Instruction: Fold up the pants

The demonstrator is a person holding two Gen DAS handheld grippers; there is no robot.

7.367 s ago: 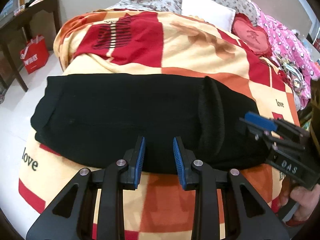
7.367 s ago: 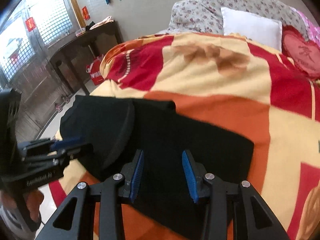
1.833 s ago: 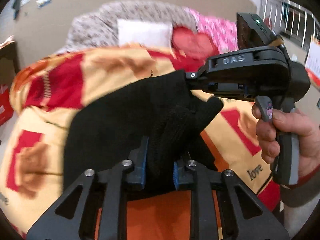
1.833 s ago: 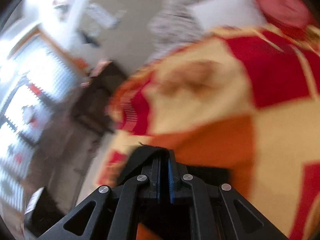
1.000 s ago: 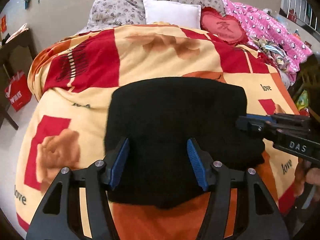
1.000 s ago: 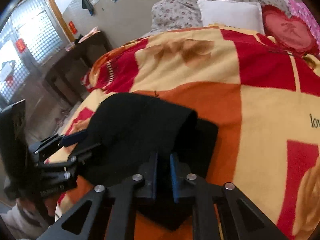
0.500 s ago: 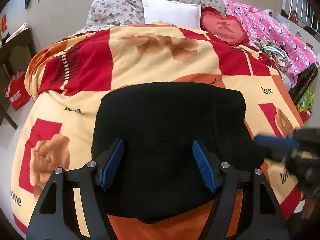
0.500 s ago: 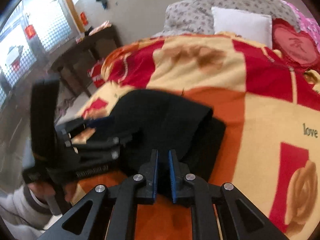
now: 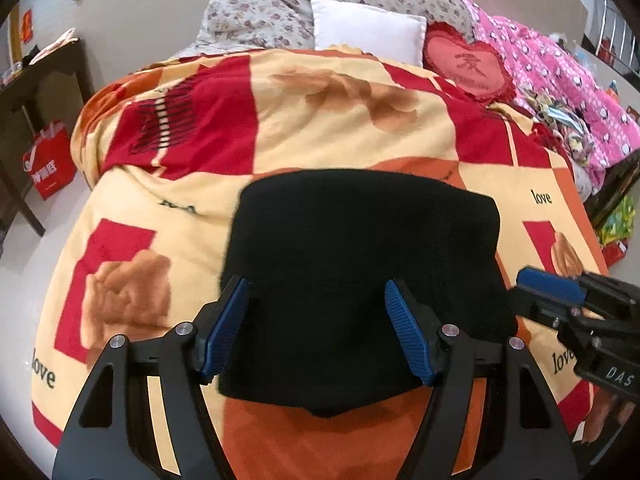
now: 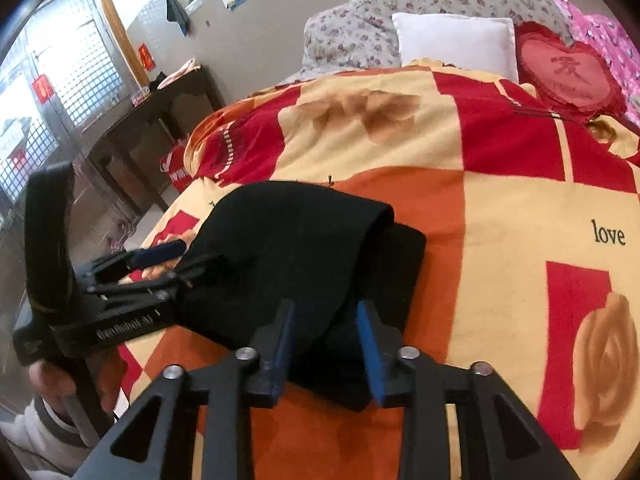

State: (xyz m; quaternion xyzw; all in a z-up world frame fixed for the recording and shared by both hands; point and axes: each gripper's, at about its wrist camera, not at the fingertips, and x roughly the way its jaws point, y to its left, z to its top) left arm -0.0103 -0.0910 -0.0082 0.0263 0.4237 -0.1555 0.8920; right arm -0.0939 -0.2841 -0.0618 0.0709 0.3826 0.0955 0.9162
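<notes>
pants (image 9: 360,280) on blanket (image 9: 340,120) | pillow (image 9: 366,28) behind | table (image 9: 36,76) left

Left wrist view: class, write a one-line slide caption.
Open left hand-held gripper hovers over folded black pants on a patterned blanket.

Both wrist views close above bed (image 9: 360,128), sharing pants (image 9: 360,280)

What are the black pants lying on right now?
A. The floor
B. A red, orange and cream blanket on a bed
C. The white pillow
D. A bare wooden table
B: the folded black pants lie in a compact bundle on the patterned blanket that covers the bed, well short of the white pillow at the head end.
</notes>
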